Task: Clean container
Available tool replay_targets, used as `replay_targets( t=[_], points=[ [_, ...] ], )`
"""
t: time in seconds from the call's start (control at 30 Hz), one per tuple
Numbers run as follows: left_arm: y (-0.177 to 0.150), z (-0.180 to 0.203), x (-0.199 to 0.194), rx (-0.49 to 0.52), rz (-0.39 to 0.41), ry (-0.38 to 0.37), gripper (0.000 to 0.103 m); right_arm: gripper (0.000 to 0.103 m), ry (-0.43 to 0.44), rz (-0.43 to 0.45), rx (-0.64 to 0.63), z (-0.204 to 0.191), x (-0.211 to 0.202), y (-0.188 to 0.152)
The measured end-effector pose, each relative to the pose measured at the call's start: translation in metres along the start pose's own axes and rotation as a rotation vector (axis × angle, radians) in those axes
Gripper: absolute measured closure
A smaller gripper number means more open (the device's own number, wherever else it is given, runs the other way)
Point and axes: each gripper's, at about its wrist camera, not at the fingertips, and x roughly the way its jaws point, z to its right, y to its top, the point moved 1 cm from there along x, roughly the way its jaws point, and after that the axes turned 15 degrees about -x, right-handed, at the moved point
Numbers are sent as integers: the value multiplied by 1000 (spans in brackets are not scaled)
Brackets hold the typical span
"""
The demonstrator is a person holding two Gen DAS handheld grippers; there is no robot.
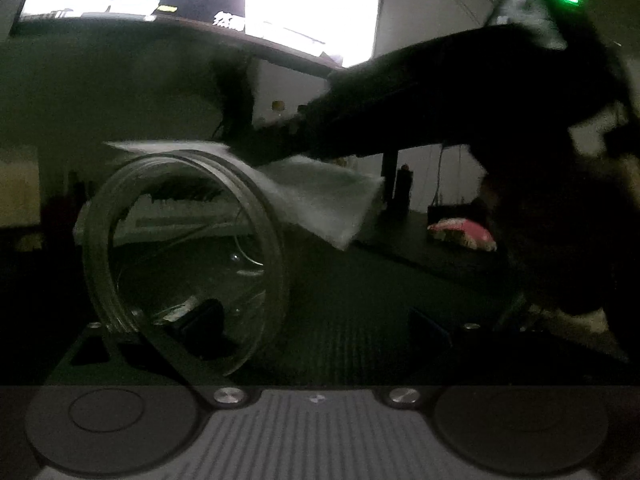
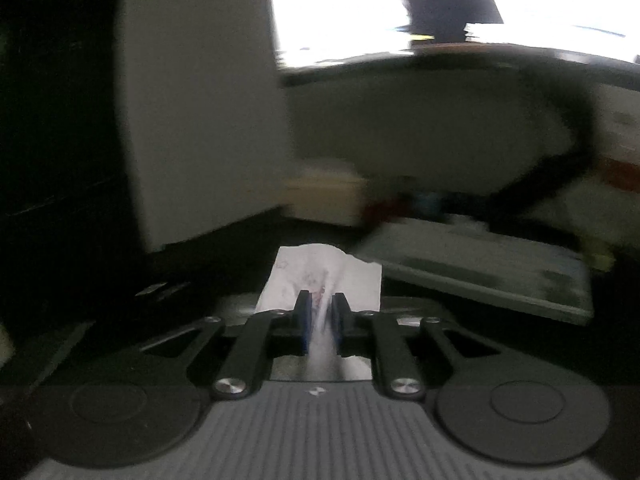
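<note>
Container (image 1: pixel 184 256): clear glass jar, lying on its side on dark surface (image 1: pixel 360 300), open mouth w/ threaded rim facing left-wrist cam; sitting at left of that view, just ahead of left gripper's left finger

Left gripper (image 1: pixel 276 320): fingers (image 1: pixel 132 344) standing spread wide, released, nothing pressed between them; jar is overlapping the left finger in view, contact there can't be told; right finger mostly lost in the dark

Right gripper (image 2: pixel 320 312): fingers (image 2: pixel 303 312) clenched on white tissue (image 2: pixel 320 272), narrow gap only, paper bunching between pads & fanning out ahead of tips; faint reddish marks showing on paper

Right gripper, seen from left cam: dark body (image 1: pixel 440 92) reaching in from upper right, green light glowing on top; tissue (image 1: pixel 320 200) hanging from its tip, draping over upper right of jar rim, appearing to touch it

Lighting: dim foreground, both views blurring, esp. right

Background, left view: bright screen (image 1: pixel 300 0) overhead, blown out; pink-white item (image 1: pixel 460 234) lying on surface at right, unidentifiable

Background, right view: pale flat slab (image 2: pixel 480 268) lying on surface right of tissue, well apart from fingers; black cable (image 2: pixel 560 168) curving behind it
</note>
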Motion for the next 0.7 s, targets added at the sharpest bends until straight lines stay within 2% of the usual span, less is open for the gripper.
replay_targets(
  t=[0.03, 0.1, 0.2, 0.23, 0.27, 0.33, 0.43, 0.5, 0.6, 0.7],
  points=[
    [2, -1, 0, -13, -5, 0, 3, 90, 1, -5, -16, 0, 2, 2],
    [6, -3, -1, -37, -16, 1, 3, 89, -5, -24, 32, 15, 5, 1],
    [8, -2, -1, -37, -25, 19, 3, 88, -83, -67, 125, 48, 11, -4],
    [9, -2, -1, -37, -25, 24, 3, 83, -97, -75, 143, 54, 12, -5],
    [9, -2, 0, -37, -25, 28, 3, 83, -93, -75, 144, 54, 11, -5],
    [9, -2, 1, -40, -25, 32, 3, 83, -63, -63, 124, 45, 8, -4],
    [9, -2, 1, -49, -27, 31, 3, 83, 48, -20, 75, 21, 0, -2],
    [11, -4, 1, -62, -28, 31, 3, 82, 69, -8, 23, 10, -2, -2],
    [13, -6, 0, -75, -27, 31, 3, 82, 43, -11, 62, 20, 2, -5],
    [14, -6, 0, -82, -26, 39, 3, 79, -45, -28, 124, 42, 12, -7]
  ],
)
